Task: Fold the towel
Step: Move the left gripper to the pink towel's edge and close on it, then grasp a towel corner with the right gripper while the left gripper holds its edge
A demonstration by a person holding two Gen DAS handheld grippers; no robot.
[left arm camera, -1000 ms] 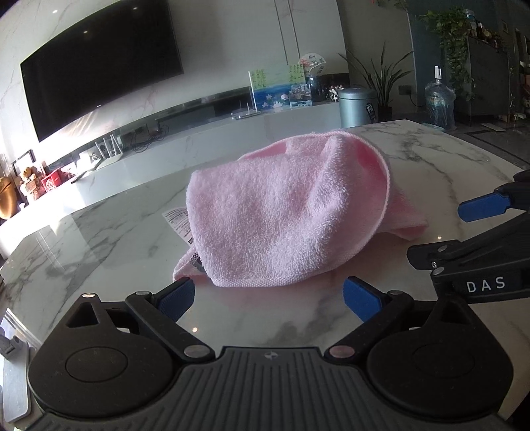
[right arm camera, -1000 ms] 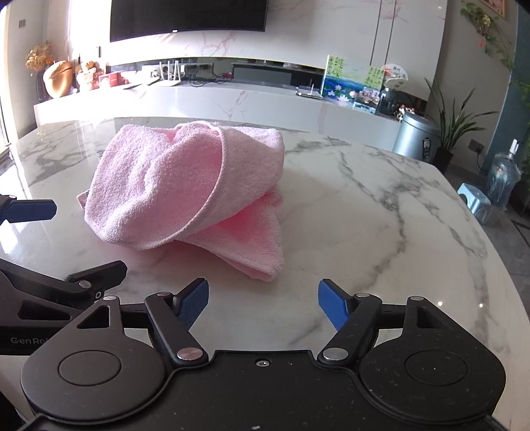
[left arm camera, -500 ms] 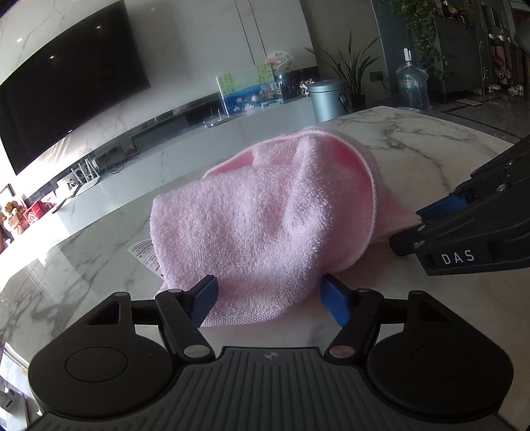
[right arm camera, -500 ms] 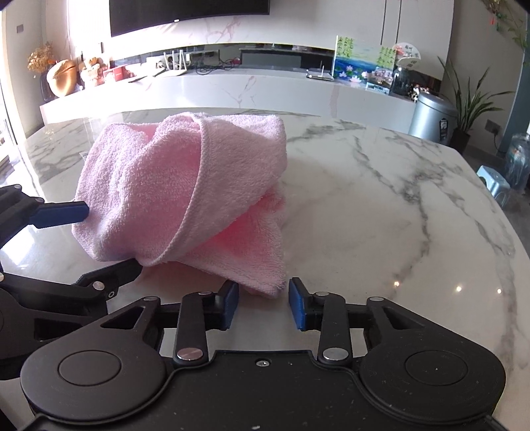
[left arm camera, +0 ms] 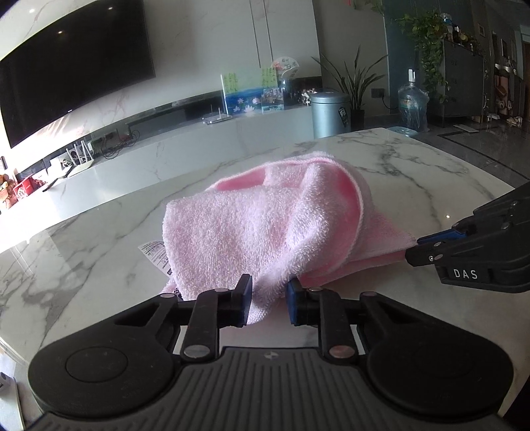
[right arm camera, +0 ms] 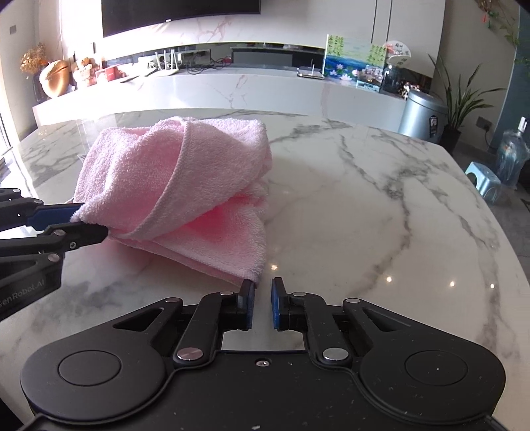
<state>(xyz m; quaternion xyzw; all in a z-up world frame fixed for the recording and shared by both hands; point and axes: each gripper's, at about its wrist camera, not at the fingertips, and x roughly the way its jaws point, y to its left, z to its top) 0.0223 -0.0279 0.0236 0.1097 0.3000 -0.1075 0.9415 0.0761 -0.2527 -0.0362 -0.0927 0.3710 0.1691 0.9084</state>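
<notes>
You have strong daylight from the left, washing out the wall [right arm camera: 79, 30] and leaving small glints on the counter [right arm camera: 381, 212]. Both views are sharp, but the fisheye bends straight lines and darkens the corners.

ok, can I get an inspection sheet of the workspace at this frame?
Surface: marble table, glossy, with sun glare.
Job's things: pink towel, bunched in loose folds, not flat; its white label sticks out on the table.
Clutter: nothing seen on the table besides the towel.
Grippers: left claw has just closed on a near towel corner. Right claw has just closed to a narrow gap, with another corner at its tips; grip unclear.
Cables: none on the table; a tangle on the TV bench.
Surroundings: TV, metal bin, water bottle, stool.
</notes>
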